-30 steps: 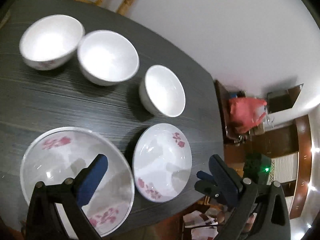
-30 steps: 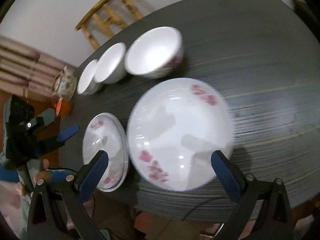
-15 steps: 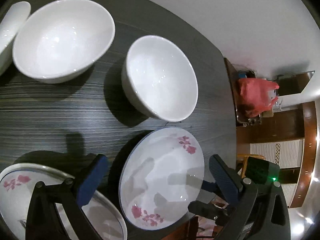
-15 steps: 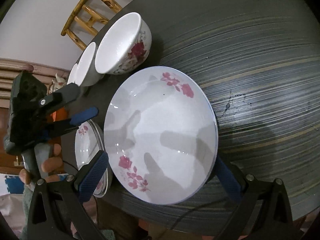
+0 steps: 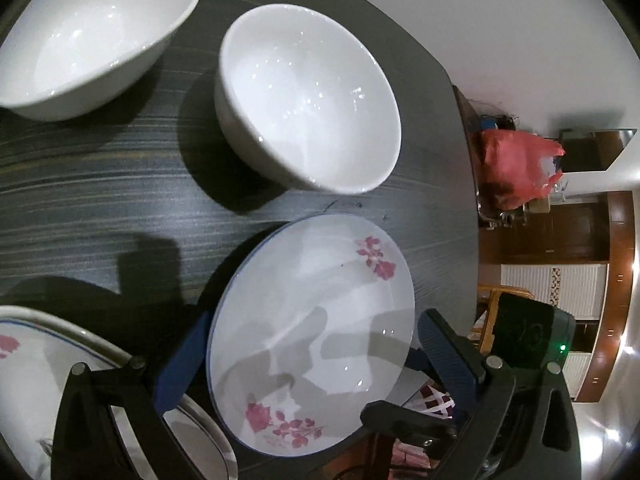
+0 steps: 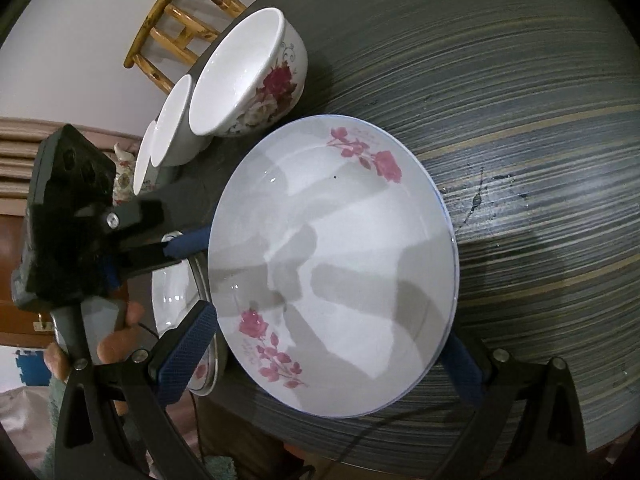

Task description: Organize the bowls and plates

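Your left gripper (image 5: 310, 364) stood apart, fingers flanking the small plate (image 5: 312, 332) at lower centre. Your right gripper (image 6: 324, 356) likewise straddled the large plate (image 6: 332, 264) — neither visibly clamped; bowls (image 5: 308, 96) sat above.

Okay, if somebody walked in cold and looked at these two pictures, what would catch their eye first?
Probably the two white plates with pink flowers on the dark striped table: the right gripper straddles the larger plate with jaws wide, and the left gripper straddles the smaller plate beside it. Behind them stands a row of white bowls, the nearest in the right view a rose-painted bowl.
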`<state>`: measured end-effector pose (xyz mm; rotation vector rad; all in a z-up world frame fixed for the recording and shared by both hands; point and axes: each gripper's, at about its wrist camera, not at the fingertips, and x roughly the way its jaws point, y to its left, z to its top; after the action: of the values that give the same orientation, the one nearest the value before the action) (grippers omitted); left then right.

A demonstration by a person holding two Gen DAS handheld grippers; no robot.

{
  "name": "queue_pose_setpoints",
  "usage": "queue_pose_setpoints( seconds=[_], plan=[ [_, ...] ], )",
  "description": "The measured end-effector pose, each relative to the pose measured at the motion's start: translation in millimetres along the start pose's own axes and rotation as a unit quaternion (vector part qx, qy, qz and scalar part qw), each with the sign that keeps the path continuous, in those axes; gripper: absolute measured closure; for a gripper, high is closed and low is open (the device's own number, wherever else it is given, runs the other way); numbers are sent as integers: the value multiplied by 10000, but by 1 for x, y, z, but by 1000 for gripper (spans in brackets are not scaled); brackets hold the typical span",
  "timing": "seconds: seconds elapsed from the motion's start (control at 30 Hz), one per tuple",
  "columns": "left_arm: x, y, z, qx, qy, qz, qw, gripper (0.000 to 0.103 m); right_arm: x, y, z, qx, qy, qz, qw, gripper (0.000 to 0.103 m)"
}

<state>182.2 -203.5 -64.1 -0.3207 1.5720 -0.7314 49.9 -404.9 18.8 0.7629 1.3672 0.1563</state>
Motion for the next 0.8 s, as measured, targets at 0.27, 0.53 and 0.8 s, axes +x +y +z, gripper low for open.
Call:
queue_pose_setpoints(
  seconds=[0.27,0.53,0.8],
  plan=[
    [7,-12,-2,31,-94,218,9997,0,-2,-1,3,225,-95,-2,9997,0],
    [4,-11,1,-90,-137,189,9997,0,-9,6,13,144,-209,-75,9996,0],
    [0,-9,0,-103,-163,212,9996,0,-7,12,15,46,-200,-163,9997,0]
  ],
)
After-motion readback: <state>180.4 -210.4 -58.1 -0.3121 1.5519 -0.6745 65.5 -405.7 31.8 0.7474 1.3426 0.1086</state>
